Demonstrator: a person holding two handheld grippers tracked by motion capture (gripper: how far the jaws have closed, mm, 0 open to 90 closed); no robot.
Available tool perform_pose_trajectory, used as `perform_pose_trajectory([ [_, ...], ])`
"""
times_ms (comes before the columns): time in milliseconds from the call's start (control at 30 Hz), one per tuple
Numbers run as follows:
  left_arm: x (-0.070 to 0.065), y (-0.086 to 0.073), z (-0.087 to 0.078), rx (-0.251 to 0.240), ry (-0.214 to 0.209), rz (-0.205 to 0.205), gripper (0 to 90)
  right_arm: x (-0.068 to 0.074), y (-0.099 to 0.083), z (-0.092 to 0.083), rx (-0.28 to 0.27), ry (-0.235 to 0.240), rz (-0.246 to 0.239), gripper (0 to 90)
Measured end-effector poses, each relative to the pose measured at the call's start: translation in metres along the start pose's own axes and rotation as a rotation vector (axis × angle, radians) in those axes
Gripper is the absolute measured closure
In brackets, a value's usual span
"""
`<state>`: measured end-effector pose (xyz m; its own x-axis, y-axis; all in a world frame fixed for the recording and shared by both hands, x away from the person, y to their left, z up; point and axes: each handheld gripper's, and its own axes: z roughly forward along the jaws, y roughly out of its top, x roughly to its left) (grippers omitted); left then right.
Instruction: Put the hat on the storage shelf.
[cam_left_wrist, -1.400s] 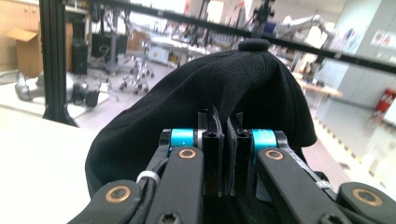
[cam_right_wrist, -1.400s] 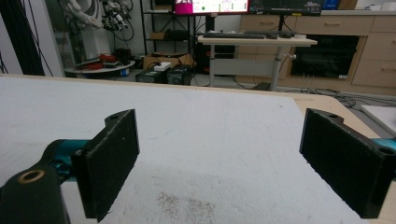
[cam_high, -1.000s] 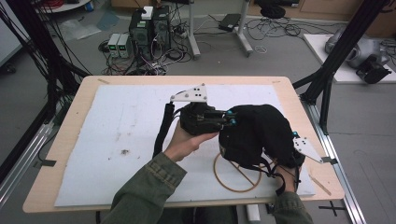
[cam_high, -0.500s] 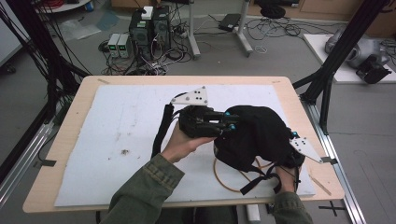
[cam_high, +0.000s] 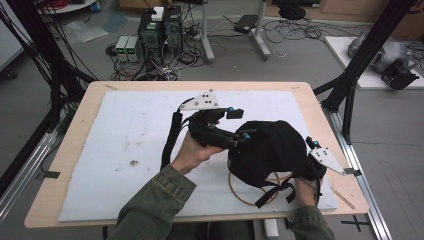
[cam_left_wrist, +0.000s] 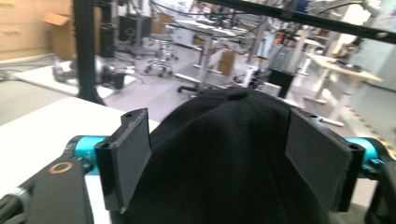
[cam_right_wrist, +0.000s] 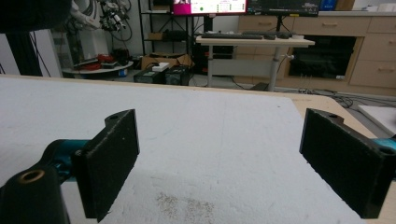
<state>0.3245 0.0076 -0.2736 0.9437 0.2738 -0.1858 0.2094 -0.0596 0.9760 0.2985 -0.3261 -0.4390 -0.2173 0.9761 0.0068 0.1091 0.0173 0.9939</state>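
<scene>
No legible text, label, brand, number or sign is found; the lettering on the monitor (cam_right_wrist: 209, 6) is too blurred to be read.

We are seeing even, soft overhead light across the white mat (cam_high: 125, 135), with only faint shadows lying under the black cap (cam_high: 270, 150). The left gripper view is looking hazy and blurred, its background washing out brightly, while the right gripper view is staying sharp.

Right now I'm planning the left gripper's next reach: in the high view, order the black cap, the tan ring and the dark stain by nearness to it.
1. black cap, at its jaws
2. tan ring, under the cap's near edge
3. dark stain, on the mat's left side
</scene>
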Motion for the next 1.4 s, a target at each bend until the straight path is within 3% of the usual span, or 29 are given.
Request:
perform_pose_trajectory([
  [300,0.003,-0.01,-0.02,-0.003,0.084,0.023,18.7,0.0,0.0,-0.001,-0.006,-0.004,0.0,11.0],
  [400,0.006,-0.016,-0.031,-0.014,0.137,0.027,18.3,0.0,0.0,-0.001,-0.009,-0.008,0.0,11.0],
  [467,0.01,-0.018,-0.041,-0.034,0.194,0.028,18.3,0.0,0.0,-0.001,-0.012,-0.016,-0.002,11.0],
  [500,0.01,-0.018,-0.041,-0.034,0.194,0.028,18.3,0.0,0.0,-0.001,-0.012,-0.016,-0.002,11.0],
  [767,0.013,-0.023,-0.064,-0.095,0.353,0.059,15.6,0.001,0.0,-0.002,-0.016,-0.018,0.005,11.0],
  [867,0.014,-0.029,-0.071,-0.107,0.431,0.073,15.6,0.001,0.001,-0.002,-0.021,-0.02,0.005,11.0],
  [900,0.015,-0.034,-0.076,-0.121,0.484,0.082,15.5,0.001,0.001,-0.002,-0.026,-0.022,0.003,11.0],
  [967,0.015,-0.036,-0.078,-0.131,0.508,0.095,15.5,0.001,0.001,-0.002,-0.026,-0.022,0.005,11.0],
  [1067,0.013,-0.046,-0.085,-0.163,0.62,0.162,15.7,0.001,0.0,-0.002,-0.02,-0.017,0.007,11.0],
  [1100,0.012,-0.052,-0.089,-0.185,0.685,0.189,16.3,0.001,0.0,-0.002,-0.015,-0.017,0.004,11.0],
  [1133,0.012,-0.052,-0.089,-0.185,0.685,0.189,16.7,0.001,0.0,-0.002,-0.012,-0.015,0.009,11.0],
  [1167,0.012,-0.058,-0.094,-0.197,0.747,0.207,16.7,0.001,0.0,-0.002,-0.013,-0.014,0.009,11.0],
  [1233,0.013,-0.063,-0.101,-0.21,0.813,0.226,16.0,0.001,0.0,-0.002,-0.015,-0.013,0.009,11.0],
  [1300,0.015,-0.068,-0.108,-0.217,0.863,0.222,16.0,0.001,0.0,-0.002,-0.019,-0.011,0.009,11.0],
  [1400,0.02,-0.073,-0.122,-0.225,0.881,0.198,16.1,0.0,-0.001,-0.002,-0.019,-0.012,0.007,11.0],
])
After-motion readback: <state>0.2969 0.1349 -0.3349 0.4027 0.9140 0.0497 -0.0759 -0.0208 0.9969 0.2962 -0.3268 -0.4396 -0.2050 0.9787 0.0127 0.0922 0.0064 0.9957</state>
